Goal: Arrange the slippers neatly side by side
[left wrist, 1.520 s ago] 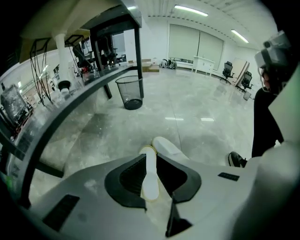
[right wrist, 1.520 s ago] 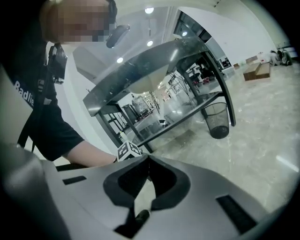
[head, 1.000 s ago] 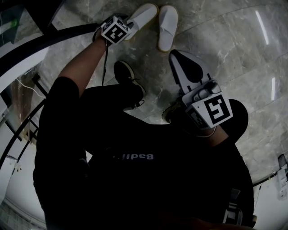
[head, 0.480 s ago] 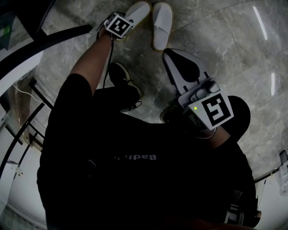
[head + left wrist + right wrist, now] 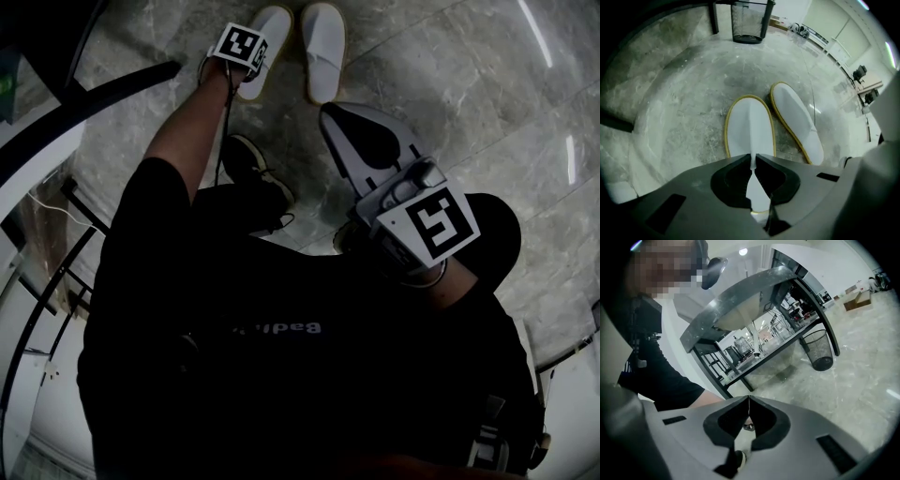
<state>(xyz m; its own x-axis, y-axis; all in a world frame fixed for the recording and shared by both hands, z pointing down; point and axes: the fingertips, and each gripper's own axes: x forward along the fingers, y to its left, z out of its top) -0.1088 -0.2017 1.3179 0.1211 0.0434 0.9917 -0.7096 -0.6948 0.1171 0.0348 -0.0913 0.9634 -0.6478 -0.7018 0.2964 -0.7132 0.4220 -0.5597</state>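
Note:
Two white slippers with yellow edging lie on the grey marble floor. The left slipper (image 5: 749,123) (image 5: 273,26) and the right slipper (image 5: 797,123) (image 5: 322,49) lie close together, toes pointing away from me. My left gripper (image 5: 751,158) points straight down over the left slipper; its jaws have just been closing and now pinch a raised ridge of the white upper. In the head view its marker cube (image 5: 241,45) covers that slipper's near part. My right gripper (image 5: 749,397) (image 5: 330,112) is held about level, away from both slippers, shut with nothing in it.
A black wire-mesh bin (image 5: 749,21) (image 5: 819,350) stands on the floor beyond the slippers. A dark table on black legs (image 5: 754,301) is nearby. The person's black shoes (image 5: 258,178) stand just behind the slippers. A curved black rail (image 5: 103,89) runs along the left.
The left gripper has come down onto the left slipper. That slipper now lies less slanted, closer to parallel with the right one. The right gripper has hardly moved.

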